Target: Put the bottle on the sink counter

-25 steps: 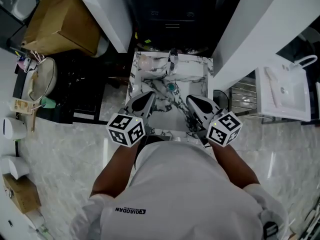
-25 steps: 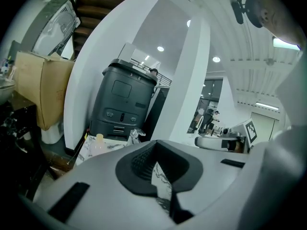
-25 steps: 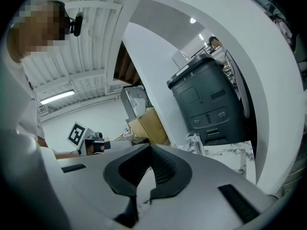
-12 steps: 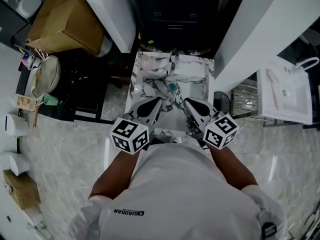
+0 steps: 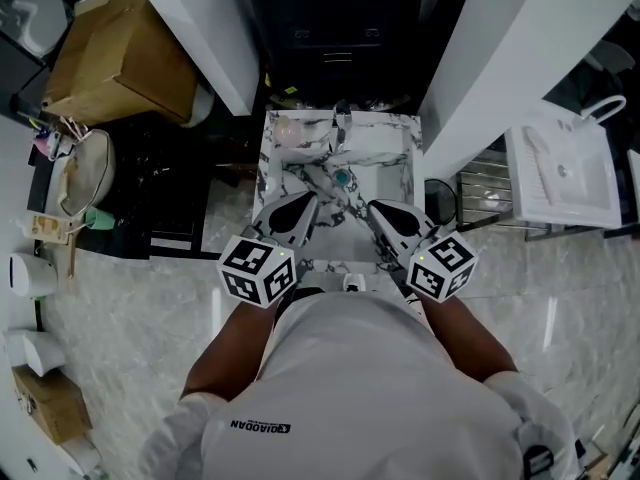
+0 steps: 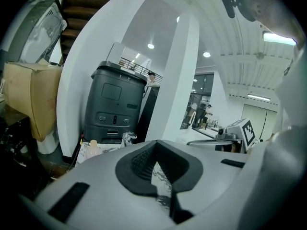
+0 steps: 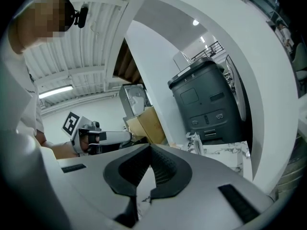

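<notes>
**Holding both grippers shut and empty above the marble sink**

Left gripper [image 5: 302,203]: smooth grey shell. Its ribbed black pads are pressed together at the tip, with nothing between them. The marker cube sits at its rear.

Right gripper [image 5: 380,209]: same build. Its pads are likewise together, with nothing clamped.

Both point forward over the basin [image 5: 385,173], side by side but apart.

Counter [image 5: 405,126]: rectangular, glossy white stone with heavy black veining.

Bottle [image 5: 289,128]: small, pale and rounded. It is on the counter's back left corner, just left of the faucet [image 5: 341,126] and well apart from both grippers.

Faucet: bright metal, at the back edge. A teal round drain [image 5: 343,176] lies in the basin ahead of the tips.

Surroundings: a dark matte cabinet [image 6: 112,109] with rounded corners stands behind the counter. A brown cardboard box [image 5: 120,48] is off to the left. The floor [image 5: 130,298] is polished pale marble tile.
</notes>
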A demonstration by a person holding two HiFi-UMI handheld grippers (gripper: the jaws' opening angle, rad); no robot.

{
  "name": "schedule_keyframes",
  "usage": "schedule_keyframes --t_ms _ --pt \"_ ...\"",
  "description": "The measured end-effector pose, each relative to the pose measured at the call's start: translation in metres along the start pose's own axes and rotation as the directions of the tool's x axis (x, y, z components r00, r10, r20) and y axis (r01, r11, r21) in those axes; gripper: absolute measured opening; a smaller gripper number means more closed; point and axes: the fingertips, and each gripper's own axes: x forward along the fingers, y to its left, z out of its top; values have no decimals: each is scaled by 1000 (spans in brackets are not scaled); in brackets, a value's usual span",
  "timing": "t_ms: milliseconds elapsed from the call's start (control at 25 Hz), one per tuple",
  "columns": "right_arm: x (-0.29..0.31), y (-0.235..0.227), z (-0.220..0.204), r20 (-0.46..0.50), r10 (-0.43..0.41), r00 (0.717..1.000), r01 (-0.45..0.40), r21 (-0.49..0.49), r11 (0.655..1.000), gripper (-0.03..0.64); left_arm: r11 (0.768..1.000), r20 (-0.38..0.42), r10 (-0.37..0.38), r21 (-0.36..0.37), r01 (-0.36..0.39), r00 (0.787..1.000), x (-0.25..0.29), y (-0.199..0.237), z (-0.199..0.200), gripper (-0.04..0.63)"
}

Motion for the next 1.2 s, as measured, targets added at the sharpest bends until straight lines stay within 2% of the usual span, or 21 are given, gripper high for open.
schedule_keyframes --t_ms 280,560,960,1200 --pt "0 31 -5 20 -73 997 73 19 997 40 998 -15 -58 -4 58 998 -39 0 -6 14" --pt "-3 72 -18 21 -117 993 117 8 993 40 994 11 -110 -3 110 994 -78 -8 -7 14" --pt "-14 129 -32 19 -152 988 152 -31 988 40 989 4 -146 -4 146 989 -132 -18 -22 14" --pt "-26 154 -43 35 -184 982 185 -35 982 40 985 1 -171 24 171 985 -156 -27 -29 14"
